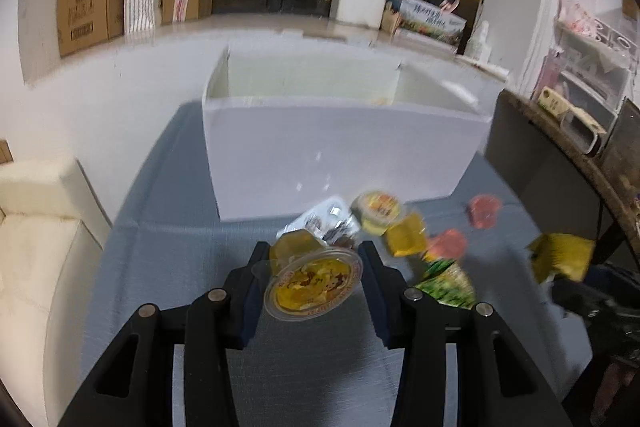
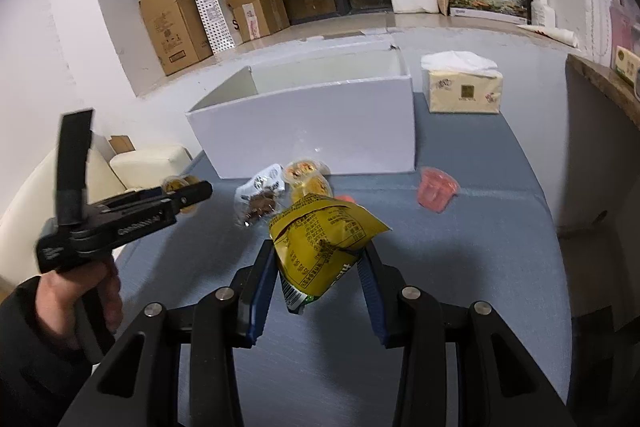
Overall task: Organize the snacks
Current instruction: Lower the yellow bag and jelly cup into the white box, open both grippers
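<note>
We see the left gripper (image 1: 312, 281) clamped on a clear plastic jelly cup with yellow foil lid (image 1: 314, 283), held above the grey-blue tablecloth (image 1: 168, 267). The right gripper (image 2: 320, 267) pinches a crinkled yellow snack packet (image 2: 324, 235). An open white rectangular box (image 2: 304, 131) sits behind loose snacks.

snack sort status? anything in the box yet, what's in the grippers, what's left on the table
Done: nothing visible in the white box; its floor is largely hidden.
In hand: left gripper is shut on a yellow jelly cup; right gripper is shut on a yellow snack packet.
Left on the blue table: pink jelly cup, two yellow cups, white wrapper and other snacks.
</note>
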A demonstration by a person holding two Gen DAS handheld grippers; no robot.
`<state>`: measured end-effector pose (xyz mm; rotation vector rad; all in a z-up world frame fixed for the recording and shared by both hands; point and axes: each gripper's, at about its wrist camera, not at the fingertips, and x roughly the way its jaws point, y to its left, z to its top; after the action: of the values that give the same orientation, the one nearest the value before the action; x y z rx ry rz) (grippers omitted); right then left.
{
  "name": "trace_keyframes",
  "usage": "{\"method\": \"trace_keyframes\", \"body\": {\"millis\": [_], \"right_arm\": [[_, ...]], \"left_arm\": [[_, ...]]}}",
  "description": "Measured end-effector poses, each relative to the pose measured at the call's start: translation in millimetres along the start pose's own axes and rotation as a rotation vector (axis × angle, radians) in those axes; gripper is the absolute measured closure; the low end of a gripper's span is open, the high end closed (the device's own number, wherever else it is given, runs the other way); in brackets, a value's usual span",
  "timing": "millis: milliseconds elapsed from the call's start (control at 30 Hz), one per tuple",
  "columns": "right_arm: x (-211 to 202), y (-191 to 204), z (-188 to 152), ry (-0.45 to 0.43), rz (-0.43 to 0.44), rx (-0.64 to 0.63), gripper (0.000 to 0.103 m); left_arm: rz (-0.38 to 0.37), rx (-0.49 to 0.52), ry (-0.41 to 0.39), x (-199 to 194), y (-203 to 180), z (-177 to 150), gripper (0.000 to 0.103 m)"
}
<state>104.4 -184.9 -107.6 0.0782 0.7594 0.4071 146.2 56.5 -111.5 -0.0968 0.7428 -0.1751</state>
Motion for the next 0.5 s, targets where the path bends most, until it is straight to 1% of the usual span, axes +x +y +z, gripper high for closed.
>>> {"method": "trace_keyframes", "body": {"millis": [167, 267, 333, 400, 500], "right_arm": [[-5.8, 4.8, 25.7, -0.045, 0.005, -0.026, 0.059], [-8.5, -1.4, 51.8, -0.080, 0.031, -0.002, 0.059], [-7.6, -4.3, 73.1, -0.107, 0.025, -0.006, 0.059], [-0.3, -8.8, 96.5, -0.118, 0.019, -0.006, 0.059], [17.6, -20.0, 129.3, -0.119, 0.031, 0.028, 0.059]], "left_arm": [[-0.022, 0.043, -0.046, -15.2, -12.6, 34.1, 0.054], [-0.028, 0.068, -0.075, -17.0, -19.0, 60.2, 0.054], [-0.026, 0.087, -0.091, -12.1, -24.8, 80.9, 0.054], [-0.018, 0.101, -0.104, -6.8, -25.4, 99.3, 0.054], [-0.012, 0.101, -0.110, 3.0, -20.9, 123.2, 0.054]]}}
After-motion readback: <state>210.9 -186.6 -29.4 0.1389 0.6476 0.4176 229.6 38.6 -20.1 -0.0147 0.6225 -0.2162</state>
